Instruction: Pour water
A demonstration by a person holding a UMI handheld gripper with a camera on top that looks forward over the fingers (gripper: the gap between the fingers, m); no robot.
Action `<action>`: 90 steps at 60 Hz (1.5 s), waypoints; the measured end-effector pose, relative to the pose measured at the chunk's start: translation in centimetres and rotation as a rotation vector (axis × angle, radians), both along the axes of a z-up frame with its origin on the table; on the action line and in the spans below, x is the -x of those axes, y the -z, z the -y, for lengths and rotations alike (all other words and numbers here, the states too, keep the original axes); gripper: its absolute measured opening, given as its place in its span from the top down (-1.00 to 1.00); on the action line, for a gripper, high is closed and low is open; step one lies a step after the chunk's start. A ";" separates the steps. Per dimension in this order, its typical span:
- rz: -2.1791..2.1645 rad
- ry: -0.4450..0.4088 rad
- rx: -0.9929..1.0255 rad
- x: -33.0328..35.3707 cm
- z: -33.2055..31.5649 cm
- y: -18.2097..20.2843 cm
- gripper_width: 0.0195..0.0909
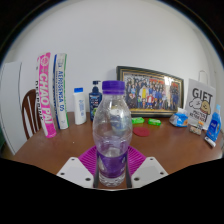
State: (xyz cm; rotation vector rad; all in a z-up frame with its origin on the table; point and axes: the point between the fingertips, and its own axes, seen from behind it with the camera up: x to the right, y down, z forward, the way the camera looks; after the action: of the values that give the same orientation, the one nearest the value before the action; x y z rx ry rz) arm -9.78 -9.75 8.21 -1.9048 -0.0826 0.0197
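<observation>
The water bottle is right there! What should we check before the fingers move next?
1. Bottle between the fingers: ok. The water bottle stands upright between the fingers.
2. Firm grip: cannot tell. The pads sit close beside the bottle, but whether they press on it is unclear.
3. Cap off for pouring: not ok. The purple cap is on.
4. Water inside: cannot tell. The bottle is clear and no water line shows.
5. Something to pour into: not ok. No cup or glass in view on the wooden table.
6. Room to lift: ok. The picture frame and books stand well behind.
</observation>
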 end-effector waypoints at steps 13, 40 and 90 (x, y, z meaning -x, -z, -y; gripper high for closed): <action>0.117 0.032 -0.017 -3.0 -1.1 -4.4 0.57; 0.964 0.060 -0.022 -17.3 -14.3 -13.7 0.58; 1.709 -0.247 -0.022 -16.0 -24.7 -11.5 0.57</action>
State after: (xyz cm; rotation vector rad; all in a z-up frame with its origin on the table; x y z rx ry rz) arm 6.23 14.93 19.68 -1.3585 -1.4122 -1.4063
